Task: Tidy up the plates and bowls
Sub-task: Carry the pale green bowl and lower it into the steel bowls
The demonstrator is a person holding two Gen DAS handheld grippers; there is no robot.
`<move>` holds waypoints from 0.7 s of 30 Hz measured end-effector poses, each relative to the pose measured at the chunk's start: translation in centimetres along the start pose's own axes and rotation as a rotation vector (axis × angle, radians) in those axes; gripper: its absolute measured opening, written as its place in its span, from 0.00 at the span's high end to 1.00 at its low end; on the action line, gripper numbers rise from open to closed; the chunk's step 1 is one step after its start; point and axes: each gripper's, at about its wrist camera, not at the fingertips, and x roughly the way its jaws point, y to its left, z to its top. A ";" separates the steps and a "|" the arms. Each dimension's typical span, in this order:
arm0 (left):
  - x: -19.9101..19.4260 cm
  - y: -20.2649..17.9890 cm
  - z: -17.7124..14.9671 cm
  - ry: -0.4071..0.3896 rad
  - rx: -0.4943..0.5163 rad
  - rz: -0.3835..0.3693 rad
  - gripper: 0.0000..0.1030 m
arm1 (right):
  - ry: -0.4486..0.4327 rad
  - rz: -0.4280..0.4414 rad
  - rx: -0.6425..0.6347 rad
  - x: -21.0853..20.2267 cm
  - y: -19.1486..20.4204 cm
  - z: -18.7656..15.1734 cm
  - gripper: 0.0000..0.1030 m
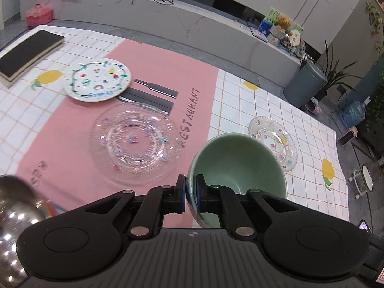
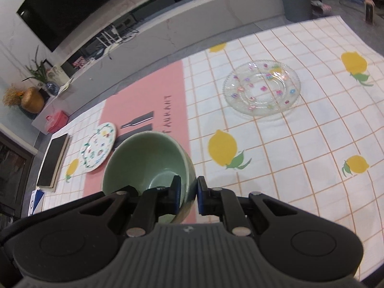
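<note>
Green ceramic bowl pinched at opposite rim walls by left tongs and right tongs, held above tabletop, likely for steadiness. Glass plates left flat below.

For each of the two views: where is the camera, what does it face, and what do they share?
Left wrist: on the left hand-held gripper, looking down at the pink mat; its fingers pinch a green bowl.
Right wrist: on the right hand-held gripper, facing the lemon tablecloth, pinching a green bowl.
Shared: painted plate.
</note>
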 end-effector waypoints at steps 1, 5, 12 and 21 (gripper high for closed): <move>-0.6 0.3 -0.1 -0.009 -0.004 0.004 0.92 | -0.001 0.007 -0.007 -0.4 0.4 -0.3 0.89; -3.1 1.7 -0.5 -0.051 -0.029 0.023 0.92 | -0.007 0.043 -0.033 -1.9 2.4 -1.5 0.89; -6.8 4.8 -1.3 -0.109 -0.082 0.059 0.92 | -0.012 0.100 -0.100 -3.5 6.1 -3.6 0.89; -10.1 10.3 -2.4 -0.140 -0.186 0.123 0.92 | 0.035 0.171 -0.207 -3.5 11.8 -6.9 0.89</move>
